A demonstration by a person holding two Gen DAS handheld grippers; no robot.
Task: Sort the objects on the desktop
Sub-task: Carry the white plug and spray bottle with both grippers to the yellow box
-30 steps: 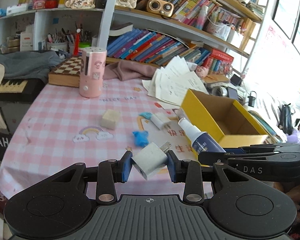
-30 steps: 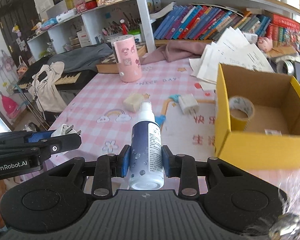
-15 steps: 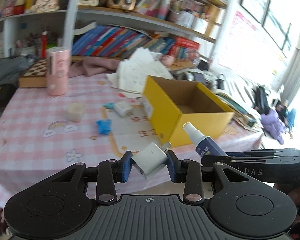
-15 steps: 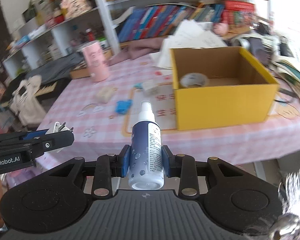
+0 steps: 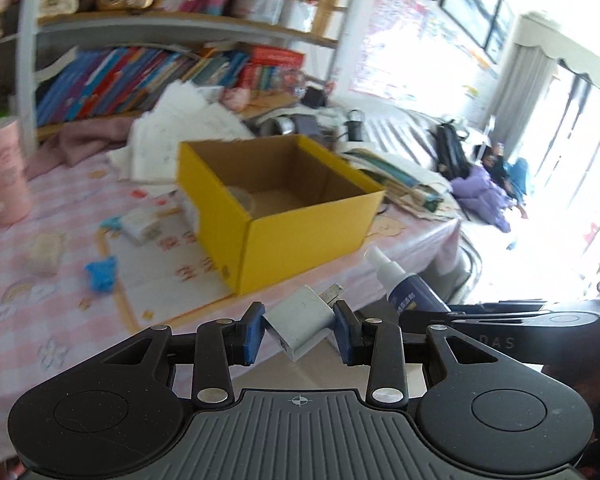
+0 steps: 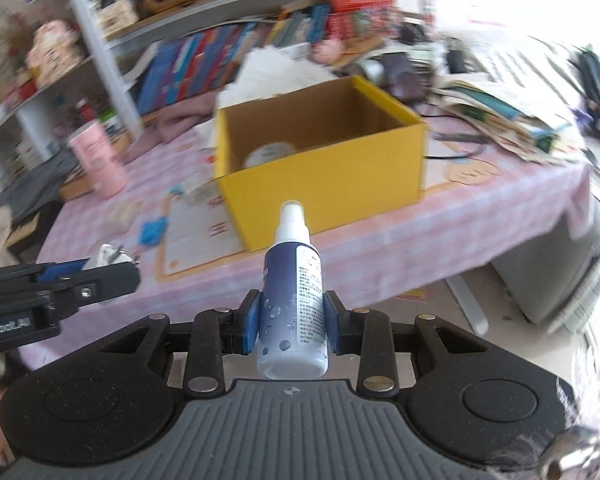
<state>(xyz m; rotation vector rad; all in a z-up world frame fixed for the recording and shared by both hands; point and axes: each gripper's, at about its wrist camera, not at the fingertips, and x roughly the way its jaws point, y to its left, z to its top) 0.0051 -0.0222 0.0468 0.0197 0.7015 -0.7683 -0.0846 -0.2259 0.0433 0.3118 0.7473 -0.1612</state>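
Desk (image 5: 28, 312), pink-checked and crowded, was seen stretching to its near edge. Close to that edge the open yellow box (image 5: 300, 224) was set, a tape roll (image 6: 269, 153) lying inside. Back toward the far left a pink cylinder (image 6: 100, 162) was stood upright. Off the near edge, short of the box, the spray bottle (image 6: 296, 300) was clamped by the right gripper (image 6: 293, 326), nozzle forward. Beside it, the white plug adapter (image 5: 302, 320) was pinched askew in the left gripper (image 5: 299, 334). A blue scrap (image 5: 100, 274) was left mid-desk.

Blown-out daylight glare at right, motion-blurred background, perhaps worst on shelves, fisheye-bent edges.
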